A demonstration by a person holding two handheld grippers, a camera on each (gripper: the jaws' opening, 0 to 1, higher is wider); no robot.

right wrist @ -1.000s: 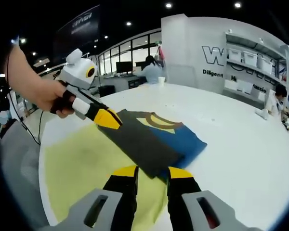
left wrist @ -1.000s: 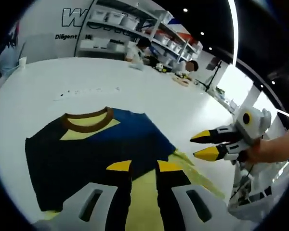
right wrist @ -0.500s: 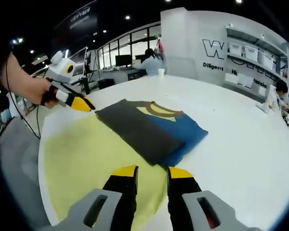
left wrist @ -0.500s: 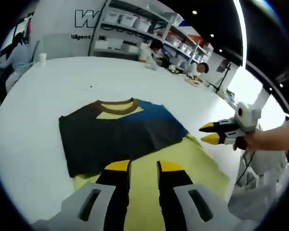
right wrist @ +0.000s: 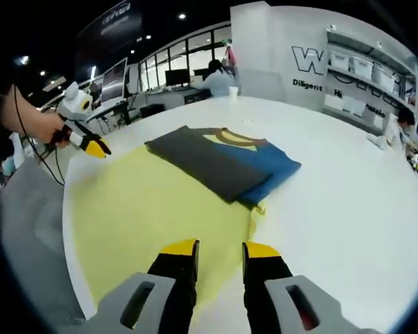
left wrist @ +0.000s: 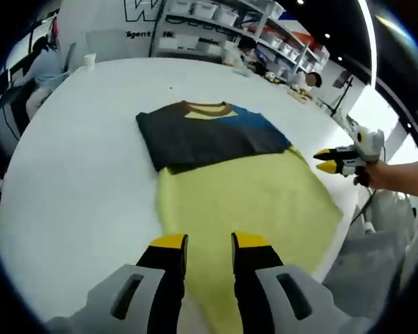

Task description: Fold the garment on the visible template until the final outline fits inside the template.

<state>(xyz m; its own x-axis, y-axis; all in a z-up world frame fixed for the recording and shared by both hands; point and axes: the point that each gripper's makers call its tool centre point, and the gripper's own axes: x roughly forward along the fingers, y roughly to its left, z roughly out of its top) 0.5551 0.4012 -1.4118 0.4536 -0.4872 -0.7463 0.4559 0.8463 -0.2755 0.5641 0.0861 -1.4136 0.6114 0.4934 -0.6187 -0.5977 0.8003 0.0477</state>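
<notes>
A folded garment (left wrist: 209, 132), dark grey with a blue part and a brown collar, lies flat on the far end of the yellow template (left wrist: 251, 202). My left gripper (left wrist: 207, 242) hovers open over the template's near end, nothing between its yellow-tipped fingers. My right gripper (left wrist: 327, 159), held in a hand, floats off the template's right edge. In the right gripper view the garment (right wrist: 223, 163) lies ahead, its blue edge reaching past the template (right wrist: 146, 216) onto the white table. The right gripper (right wrist: 220, 249) is open and empty above the template's edge. The left gripper (right wrist: 96, 147) hangs at the far left.
The round white table (left wrist: 76, 153) spreads around the template; its edge runs close on the right, with grey floor beyond. A paper cup (left wrist: 89, 60) stands far back. Shelves with white boxes (left wrist: 209, 14) and people at work line the background.
Both grippers have drawn back from the garment, which now lies alone and flat. The left gripper has left the garment's edge, and more of the yellow template shows.
</notes>
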